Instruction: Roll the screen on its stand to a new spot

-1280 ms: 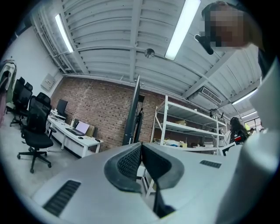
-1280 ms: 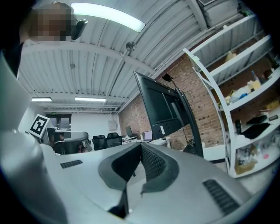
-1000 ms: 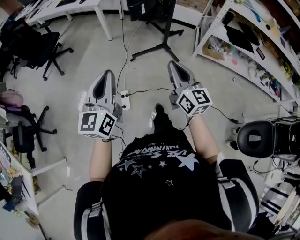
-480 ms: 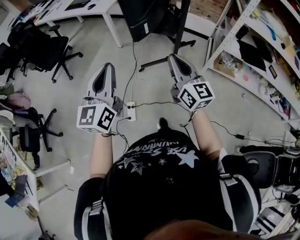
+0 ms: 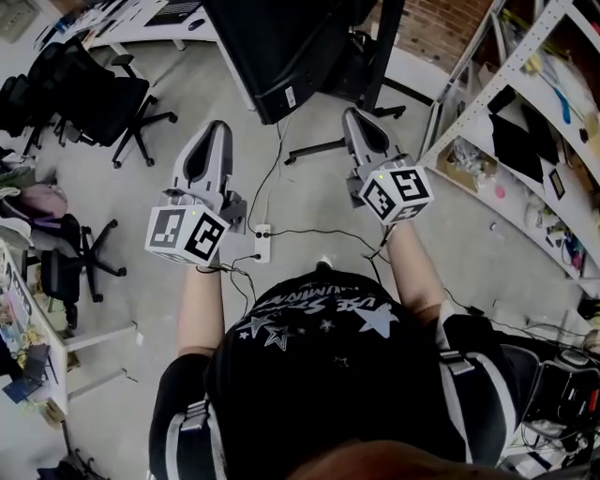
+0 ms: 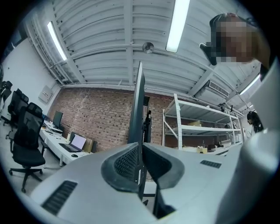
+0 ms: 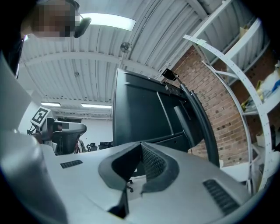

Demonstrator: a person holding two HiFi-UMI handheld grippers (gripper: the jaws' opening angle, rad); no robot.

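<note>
The big black screen (image 5: 272, 47) stands on its dark wheeled stand (image 5: 384, 56) at the top of the head view, with a base leg (image 5: 319, 148) reaching across the floor toward me. My left gripper (image 5: 216, 127) is shut and empty, held just short of the screen's lower edge. My right gripper (image 5: 354, 114) is also shut and empty, near the stand's pole. The left gripper view has the screen (image 6: 139, 100) edge-on beyond the closed left gripper (image 6: 141, 146). In the right gripper view the screen's face (image 7: 144, 113) fills the space past the closed right gripper (image 7: 141, 144).
A power strip (image 5: 262, 242) with cables lies on the floor between my arms. Black office chairs (image 5: 103, 94) and a white desk (image 5: 141, 23) stand at the left. A white shelving rack (image 5: 525, 122) with clutter runs along the right.
Both grippers and I have moved forward across the floor. The screen and its stand now sit much closer and fill the top of the head view. The jaws stayed shut.
</note>
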